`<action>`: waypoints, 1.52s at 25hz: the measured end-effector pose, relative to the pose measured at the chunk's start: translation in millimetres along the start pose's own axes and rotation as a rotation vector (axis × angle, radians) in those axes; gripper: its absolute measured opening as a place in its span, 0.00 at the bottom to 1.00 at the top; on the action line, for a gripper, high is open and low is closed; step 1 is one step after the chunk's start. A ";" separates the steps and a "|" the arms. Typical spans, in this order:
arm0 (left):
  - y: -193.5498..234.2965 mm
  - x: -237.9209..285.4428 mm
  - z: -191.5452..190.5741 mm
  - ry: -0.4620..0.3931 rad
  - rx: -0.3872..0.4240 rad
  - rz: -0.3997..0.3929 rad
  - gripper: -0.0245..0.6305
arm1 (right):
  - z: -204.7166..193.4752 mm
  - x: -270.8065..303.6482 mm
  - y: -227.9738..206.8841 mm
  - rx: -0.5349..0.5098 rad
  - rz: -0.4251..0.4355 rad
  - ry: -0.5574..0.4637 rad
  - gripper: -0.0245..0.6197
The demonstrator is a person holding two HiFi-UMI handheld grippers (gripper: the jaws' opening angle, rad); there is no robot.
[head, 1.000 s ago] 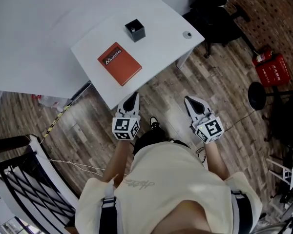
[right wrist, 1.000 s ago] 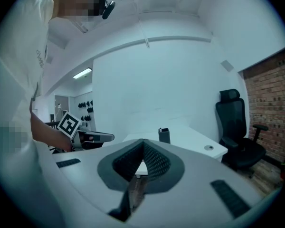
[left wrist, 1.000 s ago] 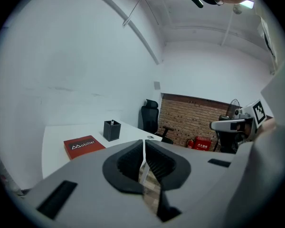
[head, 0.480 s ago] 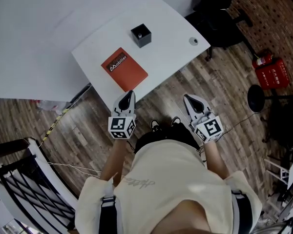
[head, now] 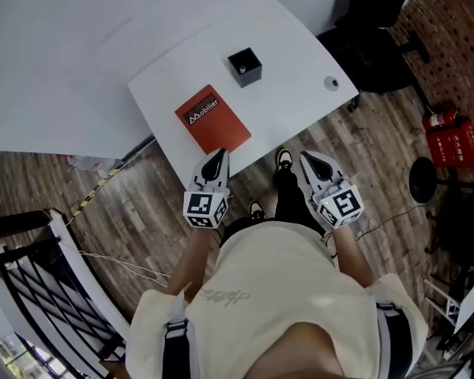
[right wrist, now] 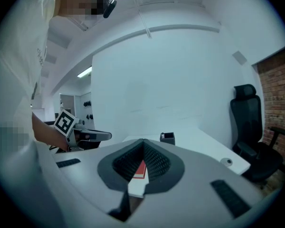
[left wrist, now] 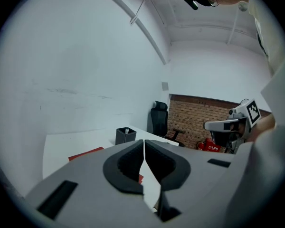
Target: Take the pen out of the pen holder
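Pen holder (head: 244, 66): black cube, upright on the white table (head: 300, 54), toward the far side. Pen is in the holder; only a small pale tip (left wrist: 127, 129) shows at the opening in the left gripper view, too small to tell more. Red notebook (head: 212, 119) lies flat near the table's near edge, apart from the holder. Small round grey fitting (head: 331, 83) sits near the table's right corner.

Left gripper (head: 216, 159): jaws pressed together, nothing between them. Its tip is at the table's near edge, just beside the notebook's near corner, and well apart from the holder. In its own view the holder stands beyond the closed jaws, a bit left of them.

Right gripper (head: 309, 161): jaws together at the tips, nothing held. It is over the wooden floor (head: 142, 212), just off the table's near edge. In its own view the holder is farther back, right of the jaw line.

Person stands close to the table in a pale shirt (head: 276, 290). Black office chair (head: 379, 14) is past the table's right corner, with a red box (head: 452, 140) on the floor beyond it.
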State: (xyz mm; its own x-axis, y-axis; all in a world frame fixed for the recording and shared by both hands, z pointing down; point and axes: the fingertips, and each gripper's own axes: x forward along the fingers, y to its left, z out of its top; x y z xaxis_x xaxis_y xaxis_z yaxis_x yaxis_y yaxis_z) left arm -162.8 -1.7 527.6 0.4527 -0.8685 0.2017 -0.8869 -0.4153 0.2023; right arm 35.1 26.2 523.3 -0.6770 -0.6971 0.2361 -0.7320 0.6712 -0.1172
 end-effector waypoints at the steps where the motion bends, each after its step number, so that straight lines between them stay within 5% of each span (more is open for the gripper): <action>1: 4.1 6.1 2.5 0.002 0.007 0.012 0.07 | 1.8 11.4 -7.0 0.002 0.020 -0.004 0.05; 20: 49.4 134.9 56.7 -0.035 -0.050 0.264 0.08 | 72.4 167.9 -152.3 -0.046 0.324 -0.045 0.05; 29: 54.1 163.7 66.3 -0.035 -0.081 0.313 0.08 | 72.2 197.5 -167.0 -0.061 0.440 0.009 0.05; 38: 63.7 166.9 48.4 0.000 -0.095 0.253 0.08 | 76.8 212.3 -157.3 -0.080 0.416 0.024 0.05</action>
State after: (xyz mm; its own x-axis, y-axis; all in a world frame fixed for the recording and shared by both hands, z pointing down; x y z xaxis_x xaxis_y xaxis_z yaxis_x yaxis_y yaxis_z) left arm -148.2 -186.2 527.8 0.2176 -0.9416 0.2569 -0.9593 -0.1578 0.2342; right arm 0.5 -246.7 517.8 -0.9107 -0.3573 0.2073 -0.3879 0.9122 -0.1320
